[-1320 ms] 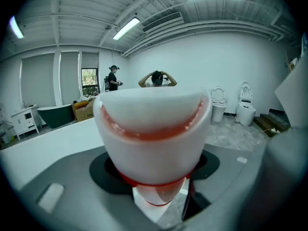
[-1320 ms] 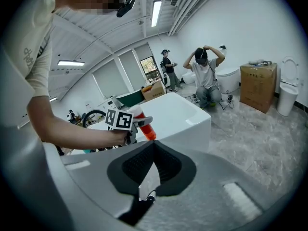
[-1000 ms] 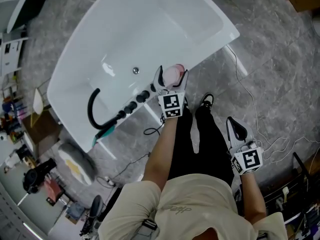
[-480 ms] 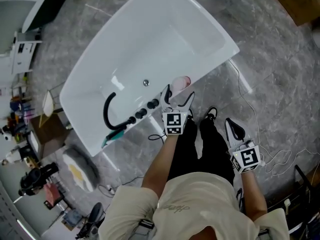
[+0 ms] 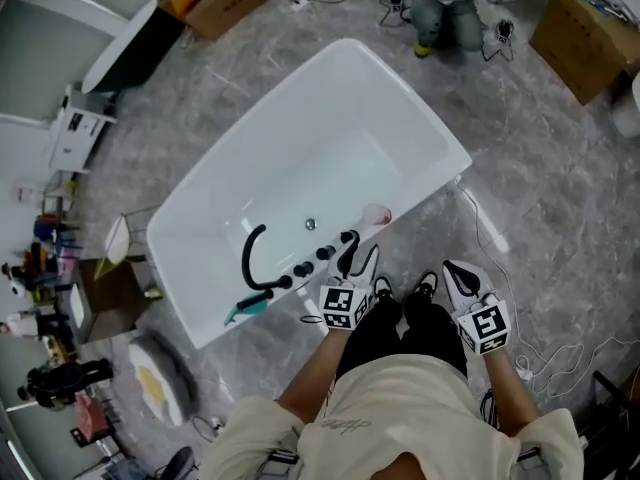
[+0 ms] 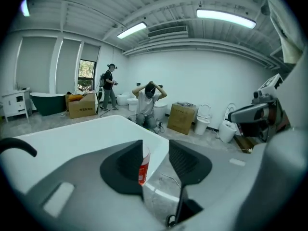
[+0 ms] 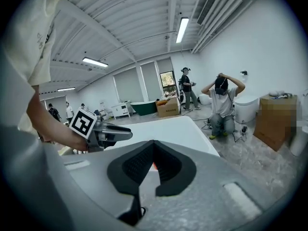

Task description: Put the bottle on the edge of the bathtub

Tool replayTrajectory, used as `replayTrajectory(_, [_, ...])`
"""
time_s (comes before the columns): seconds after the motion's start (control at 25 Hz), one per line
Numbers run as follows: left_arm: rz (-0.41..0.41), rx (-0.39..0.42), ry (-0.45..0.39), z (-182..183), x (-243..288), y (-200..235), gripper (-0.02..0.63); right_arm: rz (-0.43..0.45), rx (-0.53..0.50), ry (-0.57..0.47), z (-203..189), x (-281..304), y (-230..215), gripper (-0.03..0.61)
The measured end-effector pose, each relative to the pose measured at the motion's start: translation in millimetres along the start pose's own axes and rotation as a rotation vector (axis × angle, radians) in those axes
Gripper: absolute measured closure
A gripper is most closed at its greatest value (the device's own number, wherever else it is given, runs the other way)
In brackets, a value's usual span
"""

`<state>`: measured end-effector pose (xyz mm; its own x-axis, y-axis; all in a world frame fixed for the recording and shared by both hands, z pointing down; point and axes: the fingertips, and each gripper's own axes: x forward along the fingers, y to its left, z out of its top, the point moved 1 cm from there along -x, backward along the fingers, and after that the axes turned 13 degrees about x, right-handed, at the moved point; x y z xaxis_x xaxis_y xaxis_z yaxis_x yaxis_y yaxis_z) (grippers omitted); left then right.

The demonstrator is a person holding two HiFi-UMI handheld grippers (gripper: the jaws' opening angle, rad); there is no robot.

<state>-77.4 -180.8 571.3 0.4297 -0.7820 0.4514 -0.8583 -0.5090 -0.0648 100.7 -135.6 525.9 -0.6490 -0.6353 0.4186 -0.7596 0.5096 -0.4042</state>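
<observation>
Backing off and lifted since a second ago, the left gripper (image 5: pixel 358 258) no longer has its fingers either side of the pale pink plastic bottle with a red label (image 5: pixel 376 215). It now sits lower in the head view, clear of the bottle. In the left gripper view its jaws have just been narrowing yet stand apart with nothing pressed between them; the bottle (image 6: pixel 144 165) shows beyond the gap, beside the left-hand jaw. The bottle stands upright on the near rim of the white oval bathtub (image 5: pixel 300 158), just right of a row of black tap knobs (image 5: pixel 322 256) and a curved black hose (image 5: pixel 250 253). At lower right, the right gripper (image 5: pixel 455 273) is closed and empty over the grey marbled floor (image 5: pixel 560 198).
</observation>
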Motion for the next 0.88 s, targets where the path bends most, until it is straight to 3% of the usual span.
replayTrajectory(0.2, [0.038, -0.015, -0.049, 32.9, -28.6, 11.1, 0.598, 0.037, -0.045, -0.011, 13.0, -0.7, 24.3, 0.577])
replayTrajectory(0.48, [0.021, 0.074, -0.123, 95.8, -59.9, 22.7, 0.598, 0.075, -0.089, -0.14, 71.7, 7.3, 68.1, 0.577])
replayTrajectory(0.68, [0.04, 0.181, -0.184, 134.7, -62.7, 22.4, 0.598, 0.084, -0.144, -0.223, 106.3, 2.6, 77.0, 0.578])
replayTrajectory(0.88, [0.078, 0.16, -0.242, 160.4, -81.9, 37.5, 0.598, 0.082, -0.186, -0.289, 132.2, -4.5, 90.0, 0.578])
